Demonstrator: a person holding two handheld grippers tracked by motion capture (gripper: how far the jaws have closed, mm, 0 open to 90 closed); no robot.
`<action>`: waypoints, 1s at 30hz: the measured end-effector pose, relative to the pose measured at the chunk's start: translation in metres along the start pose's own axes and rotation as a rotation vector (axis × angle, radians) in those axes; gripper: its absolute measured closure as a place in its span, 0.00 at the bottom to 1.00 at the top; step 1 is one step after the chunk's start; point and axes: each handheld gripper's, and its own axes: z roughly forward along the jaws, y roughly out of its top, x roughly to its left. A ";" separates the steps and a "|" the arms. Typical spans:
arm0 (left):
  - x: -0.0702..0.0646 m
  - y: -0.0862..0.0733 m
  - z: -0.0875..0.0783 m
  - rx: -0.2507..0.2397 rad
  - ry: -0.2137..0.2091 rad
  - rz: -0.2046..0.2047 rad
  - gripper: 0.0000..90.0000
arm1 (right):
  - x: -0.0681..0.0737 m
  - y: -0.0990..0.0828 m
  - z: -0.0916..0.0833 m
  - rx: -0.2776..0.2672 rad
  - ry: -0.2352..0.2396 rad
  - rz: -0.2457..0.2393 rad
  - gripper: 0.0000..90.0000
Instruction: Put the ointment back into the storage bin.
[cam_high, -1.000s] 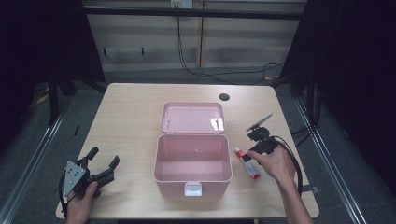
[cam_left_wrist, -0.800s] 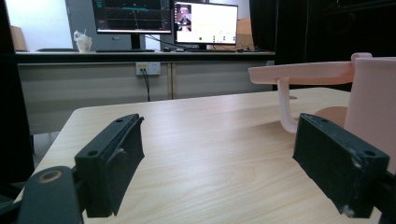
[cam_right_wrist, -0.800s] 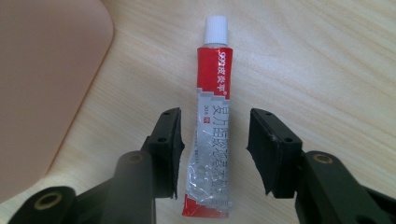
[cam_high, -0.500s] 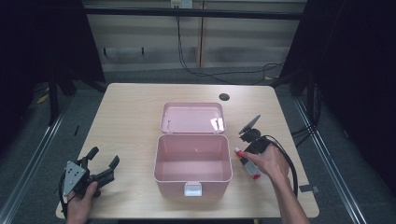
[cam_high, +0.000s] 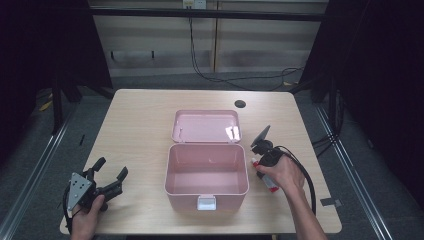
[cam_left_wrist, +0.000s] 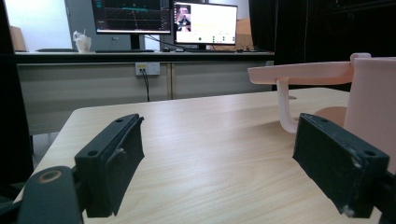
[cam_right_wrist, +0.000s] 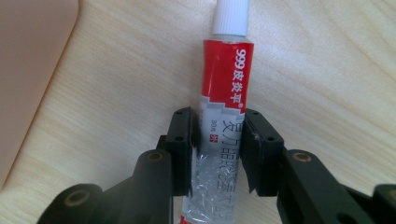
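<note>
Since a second ago the right gripper (cam_right_wrist: 218, 154) has come down beside the pink box (cam_high: 206, 170), its jaws closing onto the ointment tube (cam_right_wrist: 225, 112). At the table's (cam_high: 140, 130) left edge the left gripper (cam_high: 111, 178) rests with jaws wide apart and empty. Right of the box, the red-and-white tube lies flat on the wood, pinched at its lower half.

tube (cam_right_wrist: 228, 116): red band, white print "999" followed by Chinese characters 皮炎平, running lengthwise toward the white cap; lower silver part has larger dark Chinese characters, partly covered, can't read them; small "30" marking beside them. Monitors (cam_left_wrist: 205, 22) behind the counter show graphs and windows, text too small to read
</note>
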 end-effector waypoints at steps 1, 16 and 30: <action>0.000 0.000 0.000 0.000 0.000 0.000 0.18 | 0.000 0.000 0.000 0.001 -0.003 0.001 0.75; 0.000 0.000 0.000 0.002 0.001 0.001 0.18 | -0.006 -0.002 -0.003 -0.002 0.033 0.027 0.80; 0.001 0.000 0.000 0.000 0.006 0.005 0.18 | -0.012 -0.010 -0.014 -0.039 0.069 0.033 0.80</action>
